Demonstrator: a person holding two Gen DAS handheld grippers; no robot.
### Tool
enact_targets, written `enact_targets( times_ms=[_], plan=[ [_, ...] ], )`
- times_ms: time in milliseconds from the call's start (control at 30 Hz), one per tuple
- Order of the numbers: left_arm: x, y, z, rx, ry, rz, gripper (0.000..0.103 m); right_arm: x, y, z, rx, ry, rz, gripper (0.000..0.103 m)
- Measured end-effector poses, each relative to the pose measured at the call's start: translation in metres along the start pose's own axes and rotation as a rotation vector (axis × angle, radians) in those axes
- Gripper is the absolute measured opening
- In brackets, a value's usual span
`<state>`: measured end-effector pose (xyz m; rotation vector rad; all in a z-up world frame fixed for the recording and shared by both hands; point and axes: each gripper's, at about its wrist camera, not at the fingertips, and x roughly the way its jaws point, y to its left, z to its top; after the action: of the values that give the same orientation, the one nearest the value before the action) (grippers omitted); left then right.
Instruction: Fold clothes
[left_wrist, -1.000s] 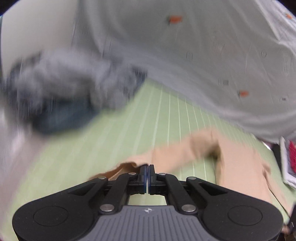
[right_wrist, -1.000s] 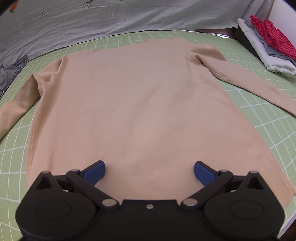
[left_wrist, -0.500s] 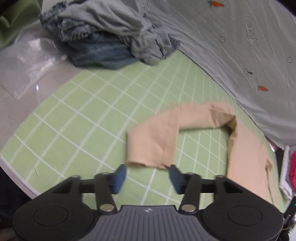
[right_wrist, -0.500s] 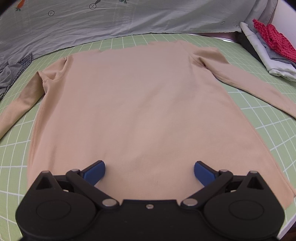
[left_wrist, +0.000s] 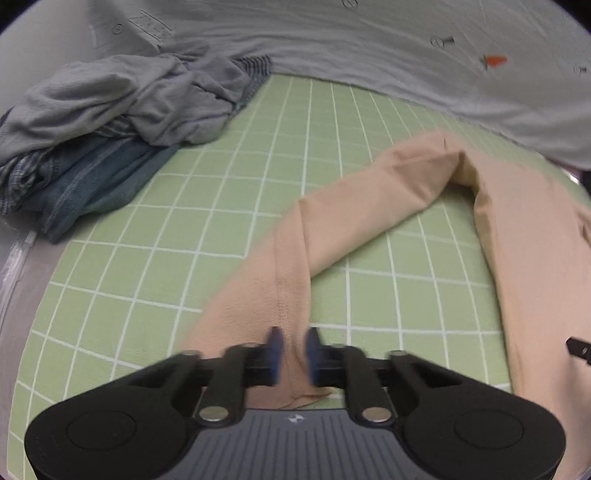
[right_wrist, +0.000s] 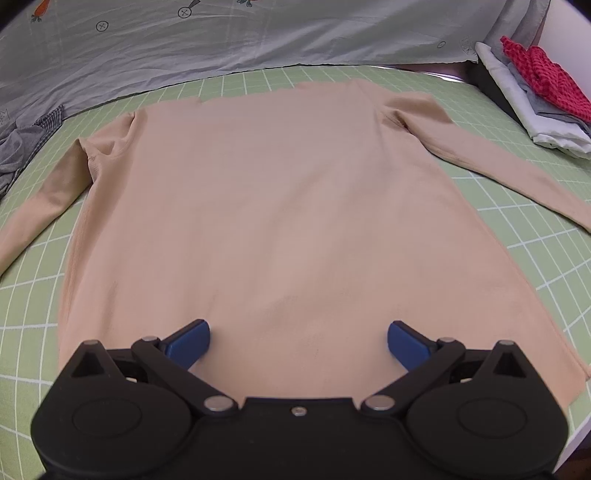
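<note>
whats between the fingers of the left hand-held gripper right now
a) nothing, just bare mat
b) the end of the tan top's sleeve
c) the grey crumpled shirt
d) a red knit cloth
b: in the left wrist view the left hand-held gripper has its blue pads nearly together, with the cuff end of the sleeve of the tan top running between them.
</note>
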<state>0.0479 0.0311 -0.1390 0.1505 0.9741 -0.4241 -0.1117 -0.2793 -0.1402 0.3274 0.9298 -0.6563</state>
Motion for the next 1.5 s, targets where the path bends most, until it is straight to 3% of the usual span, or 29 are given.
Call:
enact_targets(
  times_ms=[67,200,300,433,667,733,867,1033,1100,1233,1367,1400,1433,1500],
  plan=[
    [-0.002,0.0,-0.001,0.012,-0.005,-0.018,0.001,-0.001,0.0,-0.001,0.002,0.0,-0.002,0.103],
    [-0.018,-0.002,-0.006,0.052,-0.015,-0.095,0.001,-0.003,0.0,-0.006,0.008,-0.011,-0.005,0.103],
    [-0.036,-0.009,-0.017,0.131,0.001,-0.201,0.001,-0.003,-0.001,-0.008,0.01,-0.02,-0.007,0.103],
    [-0.046,-0.017,-0.042,0.208,0.061,-0.303,0.001,-0.004,-0.001,-0.009,0.011,-0.028,-0.007,0.103],
    [-0.039,-0.021,-0.066,0.232,0.175,-0.4,0.005,-0.005,-0.001,-0.01,0.012,-0.029,-0.007,0.103],
    [-0.041,-0.021,-0.064,0.234,0.164,-0.381,0.006,-0.005,-0.001,-0.01,0.012,-0.029,-0.007,0.103],
    [-0.053,0.001,-0.052,0.095,0.088,-0.397,0.036,-0.004,-0.002,-0.008,0.01,-0.022,-0.004,0.103],
    [-0.045,0.02,-0.044,-0.005,0.08,-0.255,0.038,-0.005,-0.002,-0.01,0.011,-0.026,-0.003,0.103],
    [-0.039,0.02,-0.046,0.013,0.105,-0.208,0.038,-0.005,-0.002,-0.011,0.012,-0.028,-0.004,0.103],
    [-0.038,0.012,-0.049,0.059,0.097,-0.184,0.04,-0.005,-0.002,-0.012,0.01,-0.028,-0.002,0.103],
    [-0.039,0.004,-0.052,0.116,0.087,-0.151,0.035,-0.006,-0.002,-0.013,0.012,-0.031,-0.004,0.103],
    [-0.039,0.003,-0.052,0.132,0.088,-0.148,0.026,-0.007,-0.002,-0.014,0.012,-0.032,-0.004,0.103],
    [-0.038,0.003,-0.052,0.136,0.09,-0.151,0.003,-0.007,-0.001,-0.014,0.012,-0.033,-0.004,0.103],
    [-0.037,0.007,-0.051,0.119,0.096,-0.164,0.004,-0.007,-0.001,-0.014,0.012,-0.034,-0.004,0.103]
  ],
)
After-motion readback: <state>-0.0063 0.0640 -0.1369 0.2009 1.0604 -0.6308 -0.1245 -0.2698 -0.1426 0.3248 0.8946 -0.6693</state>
